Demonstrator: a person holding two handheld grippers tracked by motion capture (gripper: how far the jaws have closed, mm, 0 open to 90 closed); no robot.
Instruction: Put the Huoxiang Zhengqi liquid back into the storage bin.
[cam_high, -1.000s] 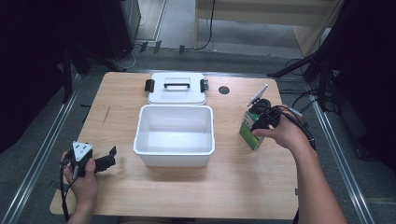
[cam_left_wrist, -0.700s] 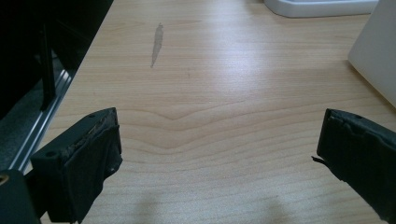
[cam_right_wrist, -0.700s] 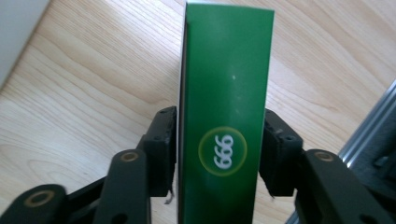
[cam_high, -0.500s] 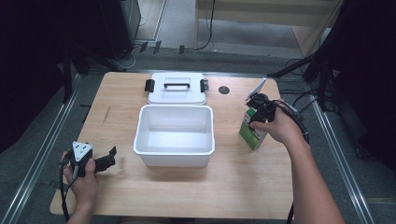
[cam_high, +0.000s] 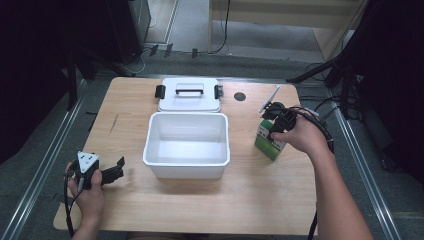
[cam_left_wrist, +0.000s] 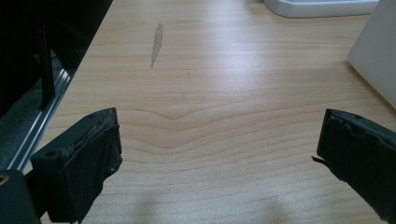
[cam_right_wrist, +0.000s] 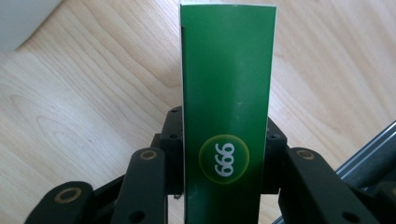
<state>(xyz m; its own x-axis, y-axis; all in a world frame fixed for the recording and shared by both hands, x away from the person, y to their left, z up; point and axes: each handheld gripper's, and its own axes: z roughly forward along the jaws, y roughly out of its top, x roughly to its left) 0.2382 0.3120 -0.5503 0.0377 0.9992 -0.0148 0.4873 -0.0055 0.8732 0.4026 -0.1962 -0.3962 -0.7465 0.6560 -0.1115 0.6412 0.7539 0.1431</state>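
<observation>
A green carton (cam_high: 266, 144) marked 666 stands on the wooden table, right of the white bin (cam_high: 186, 116). My right gripper (cam_high: 274, 126) comes down on its top from above. In the right gripper view the carton (cam_right_wrist: 227, 84) sits between the jaws, and the right gripper (cam_right_wrist: 224, 128) has just been closing and now presses on both its sides. My left gripper (cam_high: 118, 168) rests low at the table's front left, open, with bare wood between its jaws. The left gripper view shows the left gripper (cam_left_wrist: 219, 154) spread wide over the tabletop.
The bin's white lid (cam_high: 190, 95) with black handle and clips lies behind the bin. A round dark hole (cam_high: 240, 96) is in the table beside it. The bin's wall (cam_left_wrist: 378, 65) stands to the right of my left gripper. Metal rails run along both table sides.
The right hand has shifted slightly toward the far left over the carton's top. The left hand and its gripper have stayed where they were.
</observation>
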